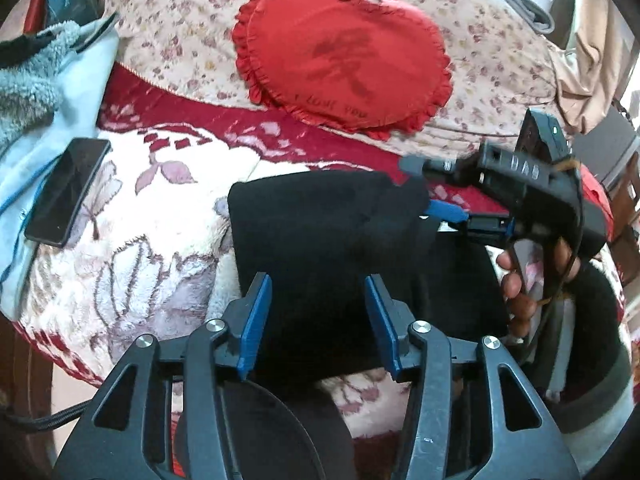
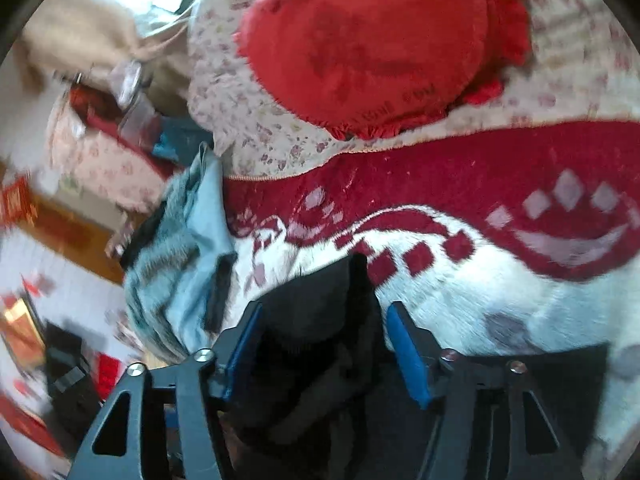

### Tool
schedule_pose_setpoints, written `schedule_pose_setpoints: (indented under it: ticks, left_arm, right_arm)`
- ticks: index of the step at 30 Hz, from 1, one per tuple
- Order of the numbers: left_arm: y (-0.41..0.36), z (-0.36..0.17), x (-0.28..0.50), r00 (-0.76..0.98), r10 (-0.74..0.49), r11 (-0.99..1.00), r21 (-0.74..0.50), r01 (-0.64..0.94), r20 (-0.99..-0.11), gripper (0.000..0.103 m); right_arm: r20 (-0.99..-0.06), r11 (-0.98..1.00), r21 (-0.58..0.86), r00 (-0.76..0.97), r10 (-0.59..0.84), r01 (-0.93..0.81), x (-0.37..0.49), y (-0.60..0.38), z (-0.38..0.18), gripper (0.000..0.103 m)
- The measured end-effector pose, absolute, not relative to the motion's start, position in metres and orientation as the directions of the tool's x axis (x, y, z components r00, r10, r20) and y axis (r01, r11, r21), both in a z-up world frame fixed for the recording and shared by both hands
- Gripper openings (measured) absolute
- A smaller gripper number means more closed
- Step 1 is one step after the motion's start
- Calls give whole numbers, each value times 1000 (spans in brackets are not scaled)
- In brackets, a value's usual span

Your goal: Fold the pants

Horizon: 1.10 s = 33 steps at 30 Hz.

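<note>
The black pants (image 1: 320, 232) lie folded into a compact block on the red and white floral blanket (image 1: 132, 264). My left gripper (image 1: 318, 300) is open, its blue pads either side of the near part of the pants, just above them. My right gripper (image 1: 448, 210) shows in the left wrist view at the block's right edge, blue fingertip against the cloth. In the right wrist view my right gripper (image 2: 324, 328) is open, with a raised bunch of the black pants (image 2: 320, 328) between its blue pads. That view is blurred.
A red heart-shaped cushion (image 1: 344, 60) lies on a flowered quilt (image 1: 180, 32) behind the pants. A black phone (image 1: 68, 192) rests on a light blue fleecy garment (image 1: 52, 92) at the left. The bed's near left edge (image 1: 60, 360) drops off.
</note>
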State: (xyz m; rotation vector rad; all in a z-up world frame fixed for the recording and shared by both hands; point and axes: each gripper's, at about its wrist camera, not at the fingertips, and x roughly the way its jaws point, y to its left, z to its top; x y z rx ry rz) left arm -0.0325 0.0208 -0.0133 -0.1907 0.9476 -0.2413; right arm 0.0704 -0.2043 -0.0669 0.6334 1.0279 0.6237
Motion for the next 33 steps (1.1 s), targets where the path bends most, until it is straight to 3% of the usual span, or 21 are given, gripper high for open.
schedule_pose_setpoints:
  ticks: [4, 8, 10, 12, 15, 18, 23, 30, 33]
  left_arm:
    - [-2, -31, -35, 494, -337, 941, -281, 188, -801, 50]
    - [-17, -36, -48, 515, -287, 953, -188, 237, -808, 51]
    - [-16, -37, -50, 512, -293, 952, -195, 236, -808, 51]
    - [-12, -37, -51, 509, -290, 953, -197, 229, -810, 51]
    - [1, -23, -56, 515, -318, 947, -242, 211, -796, 51]
    - [14, -4, -62, 536, -358, 934, -289, 212, -764, 51]
    - [20, 22, -71, 583, -374, 927, -299, 225, -721, 56]
    - [-23, -7, -60, 508, -359, 930, -255, 264, -783, 56]
    - [-34, -12, -57, 496, -344, 934, -235, 269, -797, 56]
  right_arm:
    - [-584, 651, 742, 322, 745, -161, 86, -192, -76, 64]
    - [-644, 699, 691, 283, 711, -184, 88, -176, -82, 64]
    - [-633, 690, 696, 284, 720, -199, 84, -171, -81, 54]
    - [-656, 730, 643, 326, 681, -231, 75, -165, -73, 24]
    - [-634, 758, 571, 417, 651, -314, 53, -166, -48, 10]
    - [-546, 716, 586, 469, 695, -379, 26, -182, -16, 8]
    - [-502, 737, 548, 549, 668, -396, -18, -227, 16, 7]
    - [-743, 924, 339, 552, 378, -176, -13, -282, -33, 8]
    - [-768, 931, 340, 533, 356, -133, -5, -294, -46, 14]
